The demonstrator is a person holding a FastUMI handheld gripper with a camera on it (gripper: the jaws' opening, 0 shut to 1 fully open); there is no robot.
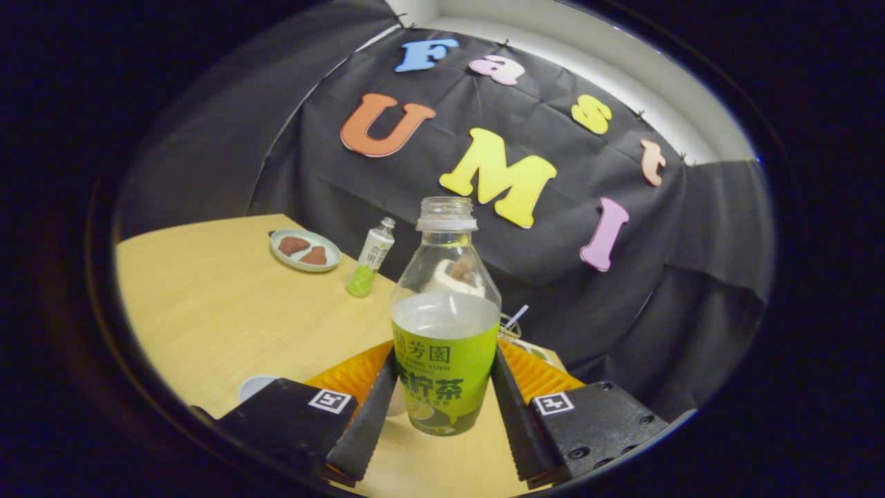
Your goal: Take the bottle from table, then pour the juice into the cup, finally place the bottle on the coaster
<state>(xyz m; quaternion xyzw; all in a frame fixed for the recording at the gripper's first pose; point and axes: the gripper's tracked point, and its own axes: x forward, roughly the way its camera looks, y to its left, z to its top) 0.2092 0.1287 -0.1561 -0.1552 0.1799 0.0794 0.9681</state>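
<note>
On a pale wood-grain table (207,311) hung round with creased black cloth (622,311), under a strip of white wall (588,62), the gripper (442,408) is clamped on an uncapped bottle (446,311), one finger pressing each side of its green label. The bottle is clear plastic, round-shouldered, with a threaded neck and white collar, and is about half full of cloudy pale liquid; it looks lifted off the table, though its base sits close to the surface and I cannot say for sure. The inner faces of the fingers are ribbed. Beyond the fingers stands a second, slimmer bottle (370,259), capped, tilted in the fisheye, clear with a green lower end. Just beside it, further off, lies one shallow oval dish (305,250) of pale glazed ware holding two reddish-brown lumps. Near the gripper's left finger, a round pale rim (254,386) peeks out, possibly the cup. Behind the held bottle, something glassy with a thin straw-like stick (515,319) shows, too hidden to name.
</note>
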